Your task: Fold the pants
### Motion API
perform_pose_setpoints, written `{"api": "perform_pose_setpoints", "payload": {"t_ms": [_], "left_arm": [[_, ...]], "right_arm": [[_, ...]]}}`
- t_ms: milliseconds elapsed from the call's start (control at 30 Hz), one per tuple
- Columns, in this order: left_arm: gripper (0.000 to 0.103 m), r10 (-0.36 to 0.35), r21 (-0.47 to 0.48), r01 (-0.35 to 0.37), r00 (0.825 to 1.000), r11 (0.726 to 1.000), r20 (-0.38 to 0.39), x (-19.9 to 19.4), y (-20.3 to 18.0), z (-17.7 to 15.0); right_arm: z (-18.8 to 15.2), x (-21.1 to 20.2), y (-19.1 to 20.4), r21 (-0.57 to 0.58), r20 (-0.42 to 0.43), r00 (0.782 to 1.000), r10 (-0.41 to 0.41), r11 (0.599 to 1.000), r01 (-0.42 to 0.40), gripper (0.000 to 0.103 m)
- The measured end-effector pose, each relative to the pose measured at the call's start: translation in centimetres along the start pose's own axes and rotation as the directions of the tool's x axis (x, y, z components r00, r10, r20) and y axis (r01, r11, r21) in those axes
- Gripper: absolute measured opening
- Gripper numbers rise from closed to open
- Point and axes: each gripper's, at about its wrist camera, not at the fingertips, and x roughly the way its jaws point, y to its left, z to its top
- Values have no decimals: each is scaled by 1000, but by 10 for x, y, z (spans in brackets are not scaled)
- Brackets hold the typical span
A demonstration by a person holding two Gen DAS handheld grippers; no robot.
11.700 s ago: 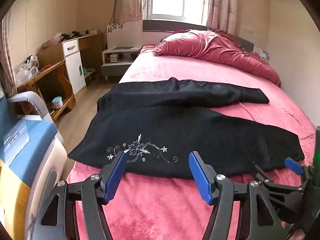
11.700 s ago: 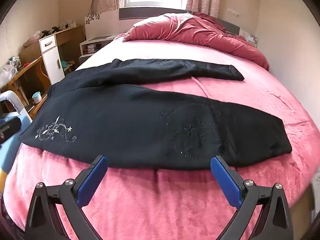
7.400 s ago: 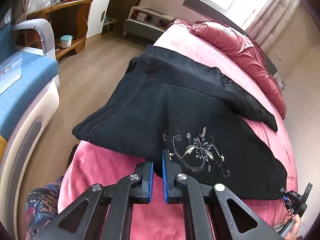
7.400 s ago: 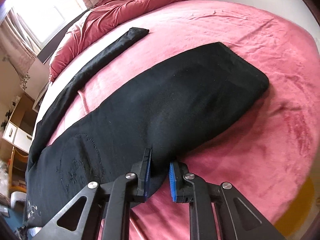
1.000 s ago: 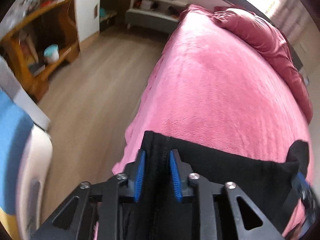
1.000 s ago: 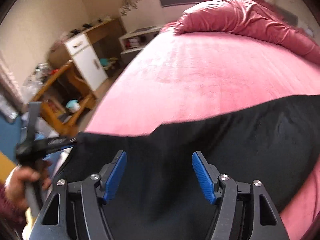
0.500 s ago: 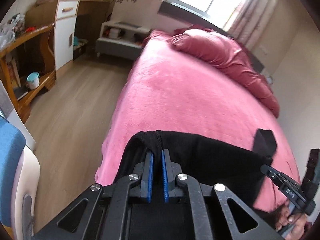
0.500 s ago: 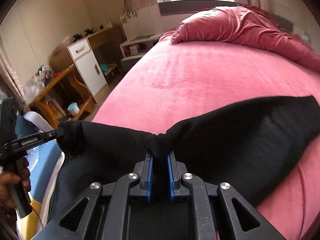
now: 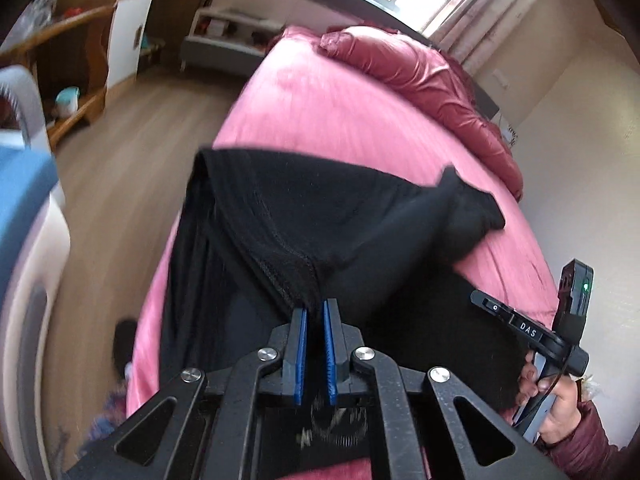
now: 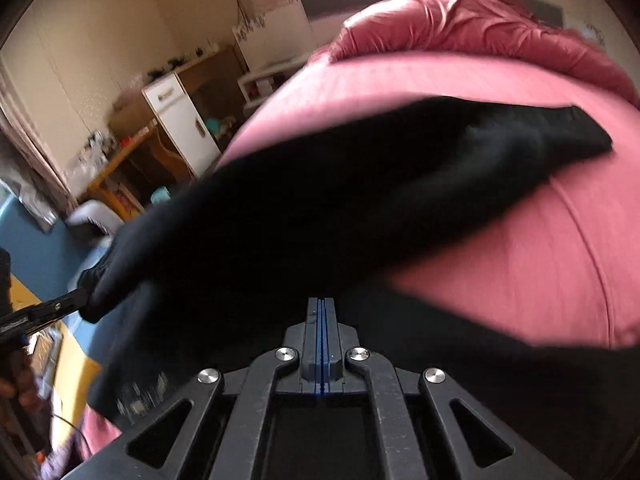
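The black pants point(image 9: 340, 216) lie partly lifted over the near end of the pink bed point(image 9: 320, 112). My left gripper point(image 9: 314, 312) is shut on a stitched edge of the pants and holds it raised. My right gripper point(image 10: 321, 304) is shut on another fold of the pants point(image 10: 320, 200), with cloth draped forward over the bed point(image 10: 540, 248). The right gripper's body also shows at the right edge of the left wrist view point(image 9: 532, 336), and the left gripper at the left edge of the right wrist view point(image 10: 48, 312). Both views are blurred by motion.
A crumpled red duvet point(image 9: 420, 76) lies at the head of the bed. A wooden desk with a white cabinet point(image 9: 128, 24) and a low shelf point(image 9: 228, 40) stand left, across a wood floor point(image 9: 120, 184). A blue and white chair point(image 9: 24, 220) is near left.
Both grippers have carried the pants forward and higher over the bed since half a second ago. More black cloth now spreads ahead of each gripper.
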Motion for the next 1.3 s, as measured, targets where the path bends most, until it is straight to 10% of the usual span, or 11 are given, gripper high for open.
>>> {"api": "perform_pose_setpoints", "payload": {"t_ms": [267, 333, 433, 567, 700, 800, 1133, 1300], "left_arm": [[8, -13, 30, 14, 999, 999, -41, 11, -15, -22], [8, -17, 33, 18, 999, 999, -42, 10, -15, -24], [8, -18, 38, 19, 999, 999, -38, 10, -16, -26], [8, -18, 47, 20, 999, 999, -27, 6, -14, -28], [8, -30, 55, 31, 999, 998, -15, -3, -12, -29], [10, -46, 25, 47, 999, 999, -11, -10, -7, -29], [38, -192, -239, 176, 980, 955, -45, -11, 34, -34], [35, -173, -297, 133, 978, 946, -113, 14, 36, -38]], "right_arm": [[10, -14, -6, 68, -29, 997, 67, 996, -64, 13], [31, -11, 3, 89, -26, 992, 126, 988, -124, 47], [56, -7, 10, 153, -3, 981, 195, 969, -192, 71], [90, 14, 28, 218, -42, 976, 211, 956, -197, 71], [120, 50, 22, 289, -130, 989, 72, 957, -32, 70], [120, 64, 14, 298, -167, 986, 25, 954, 26, 14], [69, 30, -13, 340, -81, 983, 162, 932, -126, 10], [57, 25, -25, 385, -52, 976, 211, 906, -175, 10]]}}
